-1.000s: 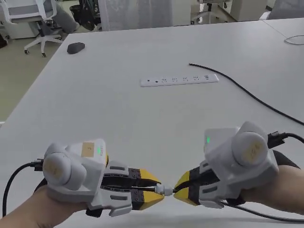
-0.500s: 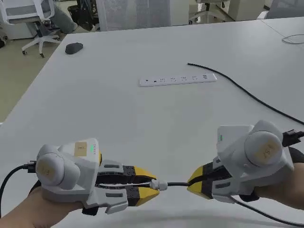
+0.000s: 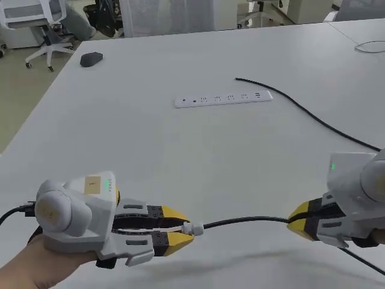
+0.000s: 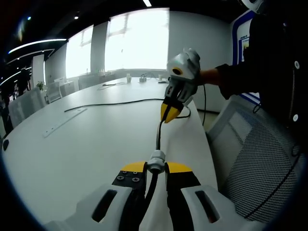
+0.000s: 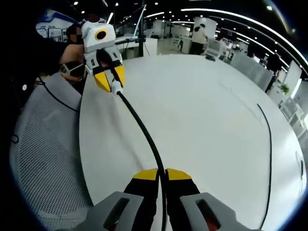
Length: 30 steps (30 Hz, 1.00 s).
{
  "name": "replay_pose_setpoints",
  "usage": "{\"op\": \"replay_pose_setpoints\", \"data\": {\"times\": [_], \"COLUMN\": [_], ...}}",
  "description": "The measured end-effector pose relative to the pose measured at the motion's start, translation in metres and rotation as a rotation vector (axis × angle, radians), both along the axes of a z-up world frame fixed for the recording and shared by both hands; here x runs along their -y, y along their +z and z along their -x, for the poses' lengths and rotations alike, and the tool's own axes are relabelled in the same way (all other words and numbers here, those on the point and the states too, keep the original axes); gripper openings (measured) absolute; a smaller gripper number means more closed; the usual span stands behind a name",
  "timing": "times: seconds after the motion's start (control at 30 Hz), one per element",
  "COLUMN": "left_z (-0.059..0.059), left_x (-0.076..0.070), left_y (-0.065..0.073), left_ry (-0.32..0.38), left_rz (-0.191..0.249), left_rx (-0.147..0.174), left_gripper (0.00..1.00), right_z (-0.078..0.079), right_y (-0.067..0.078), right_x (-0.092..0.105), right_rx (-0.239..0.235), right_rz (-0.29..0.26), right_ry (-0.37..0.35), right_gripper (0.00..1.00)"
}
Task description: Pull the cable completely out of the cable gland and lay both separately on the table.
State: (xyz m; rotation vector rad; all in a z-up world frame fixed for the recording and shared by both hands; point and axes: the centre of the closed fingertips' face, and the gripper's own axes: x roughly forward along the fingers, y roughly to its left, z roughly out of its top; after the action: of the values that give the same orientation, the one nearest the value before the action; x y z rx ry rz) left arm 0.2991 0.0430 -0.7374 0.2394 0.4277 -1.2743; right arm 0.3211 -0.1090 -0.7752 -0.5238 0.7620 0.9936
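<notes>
A small white cable gland [image 3: 192, 228] sits at the tips of my left gripper [image 3: 179, 232], which is shut on it at the lower left. A black cable [image 3: 246, 221] runs out of the gland to the right into my right gripper [image 3: 296, 219], shut on the cable. In the left gripper view the gland [image 4: 156, 161] sits between the yellow jaws, and the cable [image 4: 158, 136] stretches to the right gripper [image 4: 169, 113]; a black length still lies behind the gland. In the right gripper view the cable [image 5: 143, 134] leads to the gland [image 5: 115, 87] and the left gripper [image 5: 109, 79].
On the white table [image 3: 138, 150] lie a white power strip [image 3: 224, 98], a long black lead [image 3: 313, 120] and a dark mouse [image 3: 91, 58]. Office chairs [image 3: 42, 24] stand beyond the far left corner. The table's near edge is just below both grippers.
The right gripper has moved right, away from the left one, and a long stretch of black cable now shows between them. The left gripper has shifted slightly left, still holding the gland.
</notes>
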Motion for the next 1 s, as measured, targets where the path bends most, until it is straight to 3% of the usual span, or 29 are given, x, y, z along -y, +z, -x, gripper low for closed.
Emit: {"op": "replay_pose_setpoints", "data": {"times": [0.23,0.47,0.53,0.67,0.77,0.83,0.87,0.93,1.0], "left_z": [-0.002,-0.004,-0.004,-0.005,-0.005,-0.005,-0.005,-0.004,-0.004], "left_x": [-0.004,-0.007,-0.008,-0.009,-0.009,-0.009,-0.009,-0.01,-0.01], "left_y": [0.001,0.0,-0.001,-0.002,-0.002,-0.003,-0.002,-0.002,-0.003], "left_ry": [0.012,0.019,0.02,0.026,0.028,0.026,0.026,0.029,0.026], "left_rz": [0.0,-0.009,-0.011,-0.015,-0.014,-0.02,-0.014,-0.009,-0.015], "left_rx": [-0.001,0.002,0.0,0.0,0.001,-0.002,-0.002,-0.007,-0.007], "left_gripper": [0.15,0.15,0.15,0.15,0.15,0.15,0.15,0.15,0.15], "right_z": [-0.01,-0.011,-0.009,-0.011,-0.013,-0.014,-0.017,-0.015,-0.014], "right_y": [-0.005,-0.015,-0.019,-0.02,-0.013,-0.005,0.002,0.01,0.025], "right_x": [0.029,0.044,0.045,0.042,0.032,0.023,0.014,-0.001,-0.025], "right_rx": [-0.017,-0.018,-0.042,-0.017,-0.02,-0.024,-0.006,-0.023,-0.01], "right_rz": [-0.004,0.038,0.041,0.059,0.023,-0.003,-0.032,-0.077,-0.147], "right_ry": [-0.104,-0.123,-0.132,-0.121,-0.111,-0.106,-0.092,-0.073,-0.035], "right_gripper": [0.0,0.0,0.0,0.02,0.15,0.11,0.14,0.15,0.17]}}
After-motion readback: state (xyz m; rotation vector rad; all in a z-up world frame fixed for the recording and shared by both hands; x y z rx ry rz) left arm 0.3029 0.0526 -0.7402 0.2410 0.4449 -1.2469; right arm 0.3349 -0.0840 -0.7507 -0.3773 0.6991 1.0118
